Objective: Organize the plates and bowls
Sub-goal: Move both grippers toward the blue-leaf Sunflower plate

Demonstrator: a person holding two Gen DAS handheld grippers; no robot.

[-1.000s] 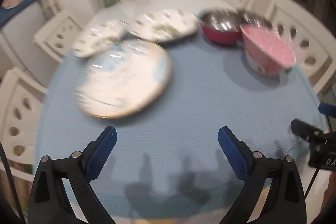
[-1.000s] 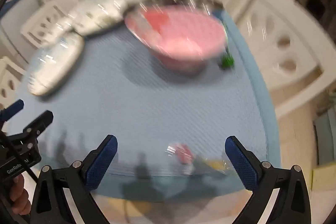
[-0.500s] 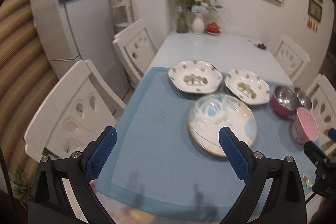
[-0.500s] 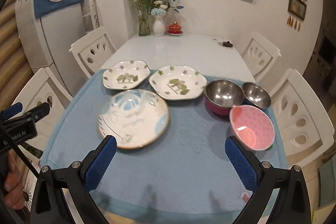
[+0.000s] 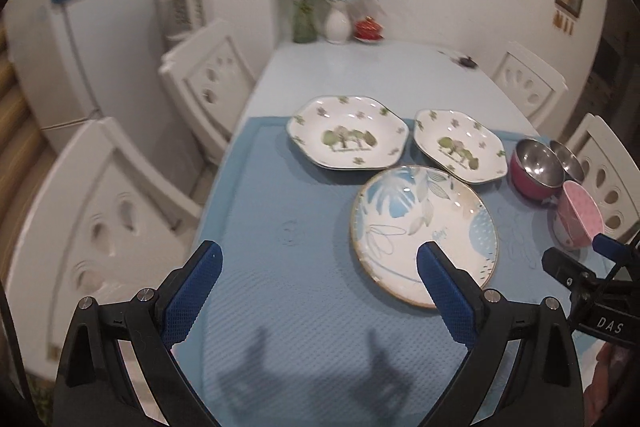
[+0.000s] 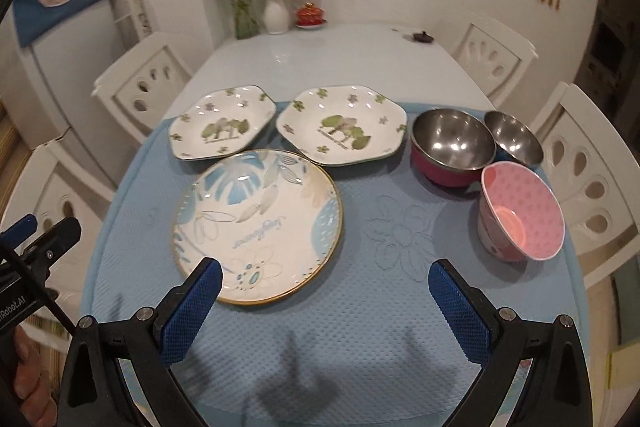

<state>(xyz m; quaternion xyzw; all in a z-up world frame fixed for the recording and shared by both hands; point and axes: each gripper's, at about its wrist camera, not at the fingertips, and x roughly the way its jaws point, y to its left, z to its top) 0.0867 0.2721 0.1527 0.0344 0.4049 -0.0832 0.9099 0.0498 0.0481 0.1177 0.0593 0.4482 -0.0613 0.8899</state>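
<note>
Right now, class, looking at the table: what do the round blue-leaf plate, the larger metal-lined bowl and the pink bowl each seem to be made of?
Round blue-leaf plate: probably glazed ceramic; glossy highlights, printed pattern, gold-coloured rim.
Larger metal-lined bowl: steel-looking inside with mirror-like reflections; red outer shell, material unclear.
Pink bowl: smooth, soft sheen, dotted print; ceramic or melamine, cannot tell which.
</note>
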